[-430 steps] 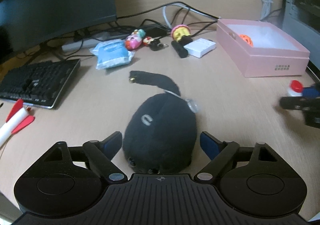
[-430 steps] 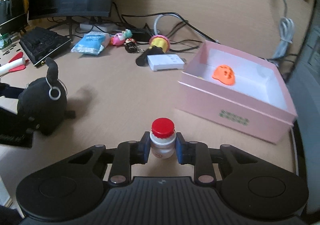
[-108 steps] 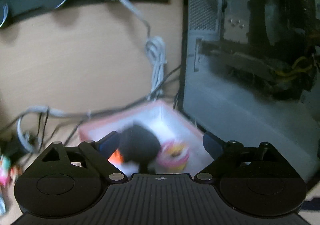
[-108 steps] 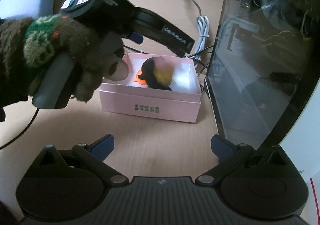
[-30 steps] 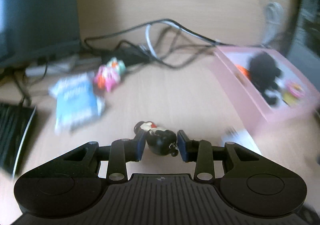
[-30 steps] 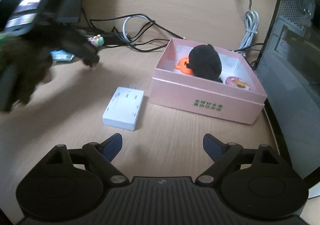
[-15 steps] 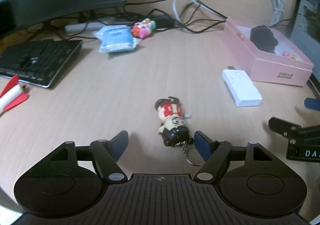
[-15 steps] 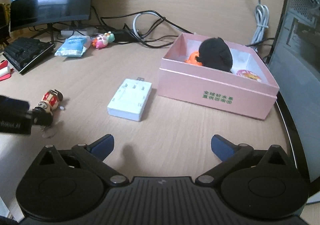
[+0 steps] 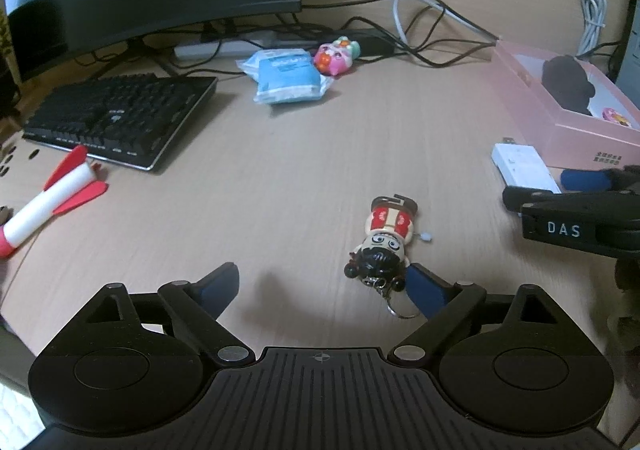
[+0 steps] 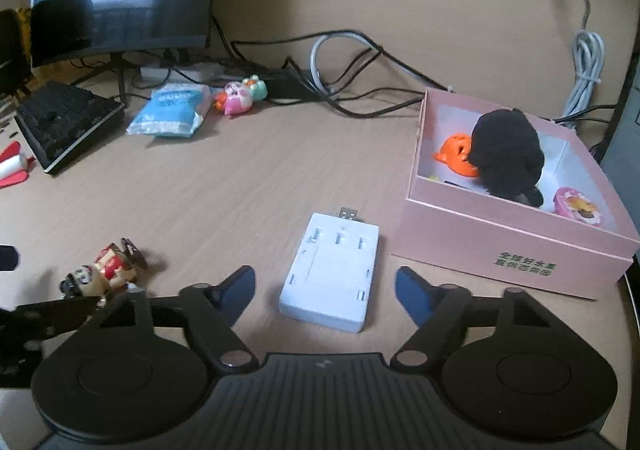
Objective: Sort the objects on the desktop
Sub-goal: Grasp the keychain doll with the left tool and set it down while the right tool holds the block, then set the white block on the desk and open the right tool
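Your pink box (image 10: 516, 246) already holds a black plush toy (image 10: 506, 156), an orange ball (image 10: 456, 150) and a small pink toy (image 10: 578, 206). The white charger (image 10: 332, 274) lies on the desk beside it, between your right gripper (image 10: 325, 284)'s closing jaws, untouched. It looks light, rigid and smooth; take its long sides. Your left gripper (image 9: 324, 286) is opening, empty, the keychain doll (image 9: 386, 240) by its right finger.

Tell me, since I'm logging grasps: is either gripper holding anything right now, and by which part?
Nothing is held. The left gripper is opening, the doll keychain lying loose on the desk. The right gripper is closing around the white charger, pads not yet touching.
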A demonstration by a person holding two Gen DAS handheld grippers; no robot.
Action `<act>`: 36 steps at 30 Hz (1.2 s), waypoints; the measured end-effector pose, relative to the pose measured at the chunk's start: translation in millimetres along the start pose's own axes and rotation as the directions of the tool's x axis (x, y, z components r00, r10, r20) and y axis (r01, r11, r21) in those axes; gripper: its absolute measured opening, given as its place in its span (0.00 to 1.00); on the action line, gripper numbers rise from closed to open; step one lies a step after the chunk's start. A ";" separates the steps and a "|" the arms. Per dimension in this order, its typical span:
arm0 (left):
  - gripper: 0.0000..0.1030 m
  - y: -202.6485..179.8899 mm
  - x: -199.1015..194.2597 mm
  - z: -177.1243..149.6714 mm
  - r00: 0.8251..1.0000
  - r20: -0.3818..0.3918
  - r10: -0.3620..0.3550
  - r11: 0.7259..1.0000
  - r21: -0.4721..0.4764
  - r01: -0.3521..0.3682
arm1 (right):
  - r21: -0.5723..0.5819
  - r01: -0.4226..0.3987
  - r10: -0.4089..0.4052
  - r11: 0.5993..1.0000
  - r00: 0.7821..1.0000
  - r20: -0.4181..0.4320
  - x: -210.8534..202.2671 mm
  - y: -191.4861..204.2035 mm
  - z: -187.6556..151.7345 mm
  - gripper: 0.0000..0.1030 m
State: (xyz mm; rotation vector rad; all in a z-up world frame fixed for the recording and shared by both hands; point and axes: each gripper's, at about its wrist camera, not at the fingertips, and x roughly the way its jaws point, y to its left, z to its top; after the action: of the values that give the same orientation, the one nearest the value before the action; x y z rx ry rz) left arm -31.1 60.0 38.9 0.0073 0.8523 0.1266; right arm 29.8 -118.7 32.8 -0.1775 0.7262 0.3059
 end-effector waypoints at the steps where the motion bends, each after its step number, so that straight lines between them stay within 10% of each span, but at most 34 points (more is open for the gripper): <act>1: 0.92 0.5 -0.5 -0.3 1.000 0.000 -0.002 1.000 -0.001 0.002 | 0.002 -0.001 0.001 1.000 1.000 -0.011 2.3 -0.8 -0.7 0.63; 3: 0.92 0.6 -0.6 -1.3 1.000 -0.003 -0.004 1.000 -0.001 0.004 | 0.010 -0.007 0.008 1.000 0.999 -0.036 5.4 -4.4 -3.3 0.49; 13: 0.93 -9.0 10.5 -10.7 0.995 0.074 -0.059 0.997 -0.035 0.062 | -0.104 -0.069 0.064 0.992 0.997 -0.046 -46.4 -28.7 -41.3 0.49; 17: 0.93 -17.5 17.2 -14.0 0.994 0.095 -0.063 0.997 -0.043 0.067 | -0.198 0.110 -0.107 0.974 0.994 0.025 -64.1 -46.5 -61.6 0.84; 22: 0.96 -25.8 21.3 -20.6 0.991 0.121 -0.048 0.998 -0.037 0.053 | -0.159 0.327 -0.320 0.931 0.945 0.069 -70.1 -75.9 -71.3 0.92; 36: 1.00 -28.8 22.6 -24.7 0.989 0.144 -0.033 0.999 -0.022 0.036 | 0.187 0.116 -0.102 0.975 0.991 -0.084 -54.5 -102.4 -78.8 1.00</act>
State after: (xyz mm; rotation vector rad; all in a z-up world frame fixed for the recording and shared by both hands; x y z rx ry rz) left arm -31.8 33.0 4.0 -0.0208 0.7065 0.1024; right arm -23.6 -247.4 17.2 -0.0455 0.8118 0.1237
